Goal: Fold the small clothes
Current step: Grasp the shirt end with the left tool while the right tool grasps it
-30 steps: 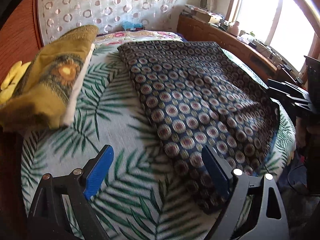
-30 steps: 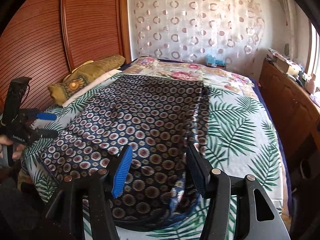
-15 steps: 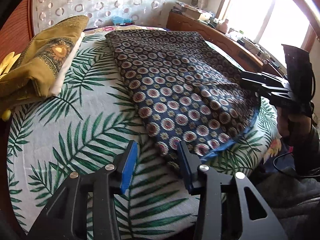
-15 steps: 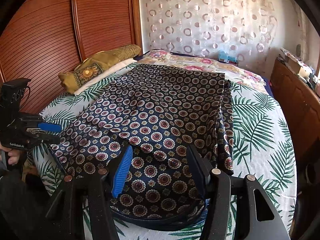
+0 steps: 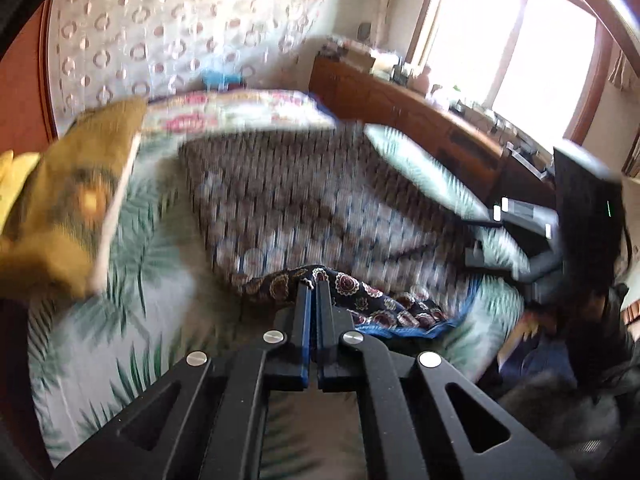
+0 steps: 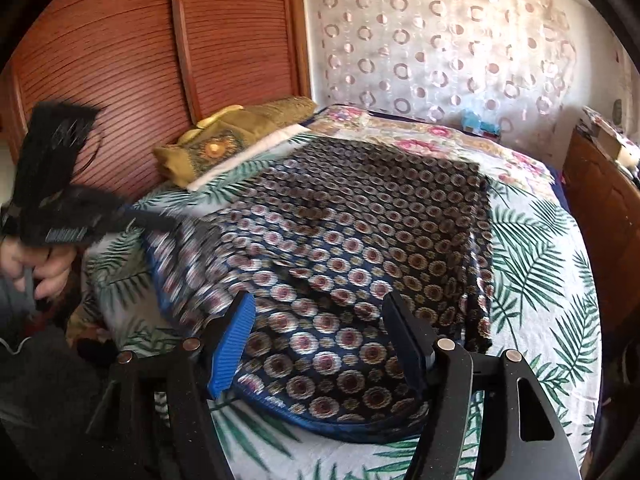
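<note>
We see a garment (image 6: 360,240) spread on the bed (image 6: 540,264), a pillow (image 6: 232,144) behind its left edge, a sideboard (image 6: 600,216) right of the bed.

Sunlit window (image 5: 516,36), wooden dresser (image 5: 404,108), ribbed wardrobe doors (image 6: 132,60), circle-patterned curtain (image 6: 432,40) behind the bed (image 6: 536,248).

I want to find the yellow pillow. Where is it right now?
In the right wrist view the yellow pillow lies on the far left of the bed, against the wooden headboard, just beyond the patterned cloth.
</note>
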`<state>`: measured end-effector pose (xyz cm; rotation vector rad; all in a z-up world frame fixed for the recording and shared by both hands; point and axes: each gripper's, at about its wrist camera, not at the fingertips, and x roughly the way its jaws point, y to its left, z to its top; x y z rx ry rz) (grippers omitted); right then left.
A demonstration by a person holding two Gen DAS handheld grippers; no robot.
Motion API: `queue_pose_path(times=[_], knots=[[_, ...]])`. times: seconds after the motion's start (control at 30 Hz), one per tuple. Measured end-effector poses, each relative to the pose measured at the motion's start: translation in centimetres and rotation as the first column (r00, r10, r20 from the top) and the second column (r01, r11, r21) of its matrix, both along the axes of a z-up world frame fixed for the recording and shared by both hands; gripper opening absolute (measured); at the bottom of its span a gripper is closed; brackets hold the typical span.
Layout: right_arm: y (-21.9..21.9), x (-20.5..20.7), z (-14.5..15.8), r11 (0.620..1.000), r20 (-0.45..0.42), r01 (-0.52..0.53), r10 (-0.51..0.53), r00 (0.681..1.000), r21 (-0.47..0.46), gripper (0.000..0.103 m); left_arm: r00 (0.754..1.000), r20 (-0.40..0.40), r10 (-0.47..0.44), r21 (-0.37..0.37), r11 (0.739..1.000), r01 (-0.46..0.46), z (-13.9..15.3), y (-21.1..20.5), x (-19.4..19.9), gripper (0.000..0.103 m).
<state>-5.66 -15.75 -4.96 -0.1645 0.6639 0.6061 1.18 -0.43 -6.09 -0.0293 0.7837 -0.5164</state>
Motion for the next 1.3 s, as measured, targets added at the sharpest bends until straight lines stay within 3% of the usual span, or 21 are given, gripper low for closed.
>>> queue_pose_path(times=[0.3, 0.63, 0.67, 0.7, 0.73, 0.77, 1.1, 1.3], knots=[[0.1, -0.9, 1.8, 1.000, 0.025, -0.026, 0.026, 0.999, -0.002, 0.068, 0.997, 0.075, 0.023, -0.018, 1.000, -0.022, 2.9, -1.4, 5.3, 0.002], [-0.1, 2.3, -1.2, 0.998, -0.057, -0.013, 0.010, 0.998, -0.064, 0.068, 0.993, 0.089, 0.084, -0.045, 0.996, -0.080, 3.3, -0.4, 8.3, 0.002], [-0.3, 3.0, -1.5, 0.997, -0.066, -0.003, -0.002, 0.998, -0.079, 0.060, 0.992, 0.088, 0.090, -0.048, 0.995, -0.086, 3.2, -0.3, 8.6, 0.002], [-0.5, 3.6, -1.6, 0.996, -0.068, 0.003, -0.009, 0.998, -0.086, 0.039, 0.992, 0.086, 0.096, -0.050, 0.994, -0.092, 3.2, 0.0, 9.0, 0.002], [-0.6, 4.2, -1.6, 0.996, -0.069, 0.003, -0.010, 0.998, -0.092, 0.027, 0.991, 0.085, 0.103, -0.053, 0.994, -0.099, 3.1, 0.2, 9.3, 0.002], [-0.7, 4.8, -1.5, 0.995, -0.067, 0.001, -0.007, 0.998, -0.098, 0.006, 0.991, 0.082, 0.108, -0.055, 0.993, -0.104, 3.0, 0.4, 9.6, 0.002], [-0.6, 11.6, 3.9, 0.998, 0.036, 0.024, -0.022, 0.999, -0.060, 0.005, 0.978, 0.087, 0.189, 0.017, 0.981, -0.192, 2.8, 1.4, 13.2, 0.002], [0.6, 15.5, 4.1, 0.998, 0.005, 0.021, -0.021, 1.000, -0.065, 0.005, 0.977, 0.040, 0.209, 0.041, 0.977, -0.211, 2.0, 2.0, 16.1, 0.002]])
